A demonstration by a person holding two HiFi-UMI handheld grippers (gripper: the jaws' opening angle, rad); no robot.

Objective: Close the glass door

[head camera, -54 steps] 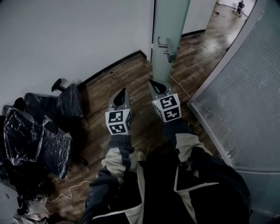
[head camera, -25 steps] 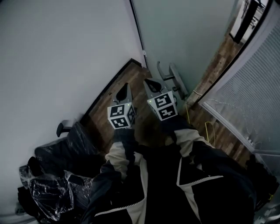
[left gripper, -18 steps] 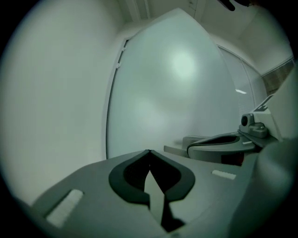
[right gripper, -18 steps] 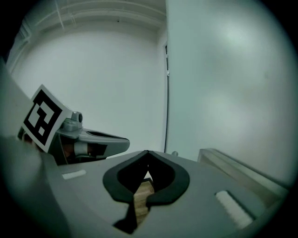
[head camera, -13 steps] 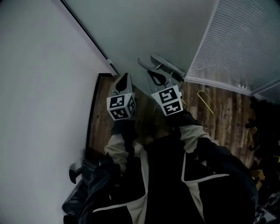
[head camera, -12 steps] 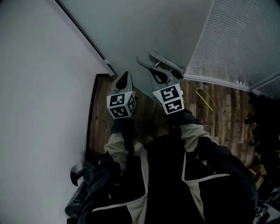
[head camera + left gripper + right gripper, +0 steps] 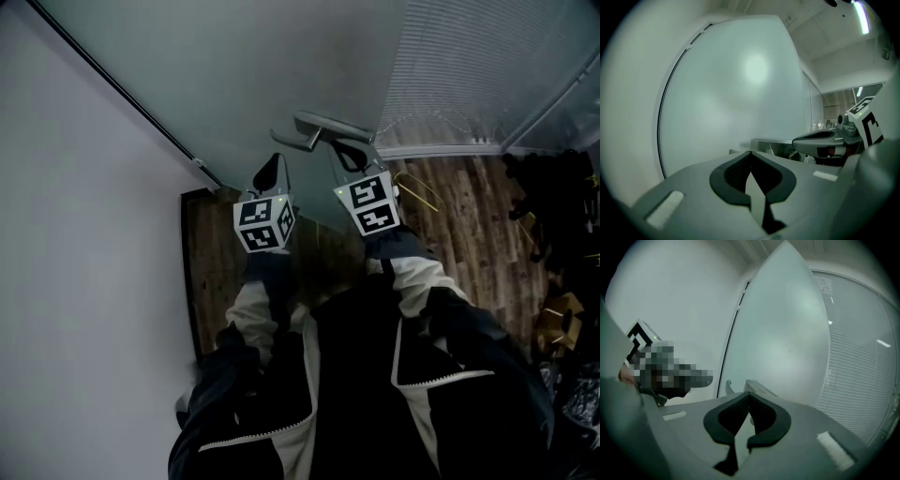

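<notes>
Swung glass door (image 7: 262, 75) nearly closed since a second ago; held left gripper (image 7: 272, 167) and right gripper (image 7: 345, 155), pinched shut and empty, near handle (image 7: 317, 125).

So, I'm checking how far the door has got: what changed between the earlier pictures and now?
The glass door swung round from edge-on and open to broadside ahead, next to the ribbed partition; the corridor gap is gone. Both tools followed its handle. Unchanged: left tool and right tool shut, side by side, gripping nothing.
</notes>
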